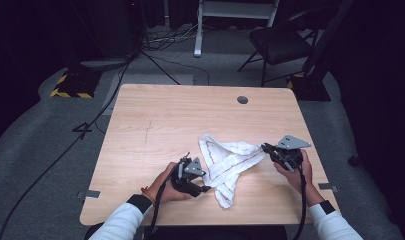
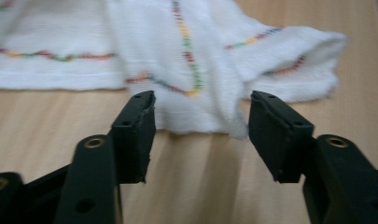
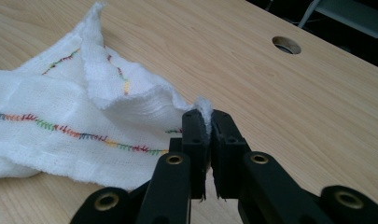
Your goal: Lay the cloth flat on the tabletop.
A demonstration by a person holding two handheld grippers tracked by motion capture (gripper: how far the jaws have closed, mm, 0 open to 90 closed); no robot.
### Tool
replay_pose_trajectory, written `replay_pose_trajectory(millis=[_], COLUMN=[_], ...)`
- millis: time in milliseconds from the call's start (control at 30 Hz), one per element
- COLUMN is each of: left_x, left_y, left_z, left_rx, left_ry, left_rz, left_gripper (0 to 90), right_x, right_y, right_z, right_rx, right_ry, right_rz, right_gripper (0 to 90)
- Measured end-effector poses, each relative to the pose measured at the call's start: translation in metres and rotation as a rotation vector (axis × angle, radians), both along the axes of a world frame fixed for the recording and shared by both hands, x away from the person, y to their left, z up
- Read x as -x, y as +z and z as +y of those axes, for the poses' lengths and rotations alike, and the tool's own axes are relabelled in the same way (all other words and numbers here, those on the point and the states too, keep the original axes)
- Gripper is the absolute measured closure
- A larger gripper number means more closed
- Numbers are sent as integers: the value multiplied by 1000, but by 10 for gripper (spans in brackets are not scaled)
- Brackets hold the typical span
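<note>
We count one white cloth (image 1: 229, 165), two grippers, two hands, and one table (image 1: 155, 115). The cloth is crumpled and bears lines of coloured stitching. It lies on the right half of the table, closer to the near edge than to the far edge, with one end reaching toward the near edge and another drawn out toward the right edge.

We find the right gripper (image 1: 266, 148) near the right edge, held by the right hand (image 1: 292, 170). In the right gripper view its two black jaws stand together with a corner of the cloth (image 3: 84, 121) pinched between the pads; a tuft of white fabric shows above the jaw tips. The gripper (image 3: 208, 117) is clamped on that corner.

We find the left gripper (image 1: 206, 189) close to the near edge, just beside the cloth's near end, held by the left hand (image 1: 165, 186). In the left gripper view its two jaws stand apart, with bare wood and the hem of the cloth (image 2: 186, 60) visible through the gap. The gripper (image 2: 200, 105) presses on nothing; the pads are clear of the fabric, which lies just ahead of the tips.

On the table we also note one round hole (image 1: 242, 100) near the far edge, toward the far right corner. Beyond the table we count one dark chair (image 1: 280, 42) on the floor.
</note>
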State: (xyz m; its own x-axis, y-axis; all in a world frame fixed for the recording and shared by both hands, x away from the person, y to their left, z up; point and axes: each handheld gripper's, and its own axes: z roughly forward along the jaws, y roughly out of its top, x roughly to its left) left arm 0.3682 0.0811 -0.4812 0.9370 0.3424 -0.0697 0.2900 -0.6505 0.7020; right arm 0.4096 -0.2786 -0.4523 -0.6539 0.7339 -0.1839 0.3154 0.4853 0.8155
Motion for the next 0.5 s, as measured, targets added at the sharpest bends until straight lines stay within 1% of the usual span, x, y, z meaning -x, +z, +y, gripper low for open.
replay_pose_trajectory(millis=[33,67,100,133,167,267,300,400,433,467,500], left_x=[-3,-6,-9,-12,-16,-30,-35,-48,-52,-56,-63], left_y=[1,3,5,6,7,9,9,9,8,8,7], left_z=[3,6,10,13,15,21,22,22,21,19,17], left_rx=[6,19,29,34,36,43,43,36,30,15,3], left_ry=[10,38,65,98,123,179,203,237,257,270,273], left_rz=[-3,-1,-9,-21,-34,-38,-44,-58,-86,-94,-86], left_gripper=[365,335,297,297,265,239,231,212,210,211,207], right_x=[-1,-2,-2,-2,-3,-4,-4,-4,-4,-5,-5], right_y=[-1,-1,-1,-1,-2,-3,-3,-3,-3,-3,-4], right_z=[0,-1,-1,-1,-1,-1,0,1,1,1,0], right_rx=[8,10,8,8,10,13,15,21,22,25,27], right_ry=[-2,-2,-5,-5,-5,-5,-5,0,-1,-1,-1], right_rz=[0,-3,0,0,0,1,0,-6,-4,-5,-4], right_gripper=[854,854,854,854,854,854,854,854,854,854,854])
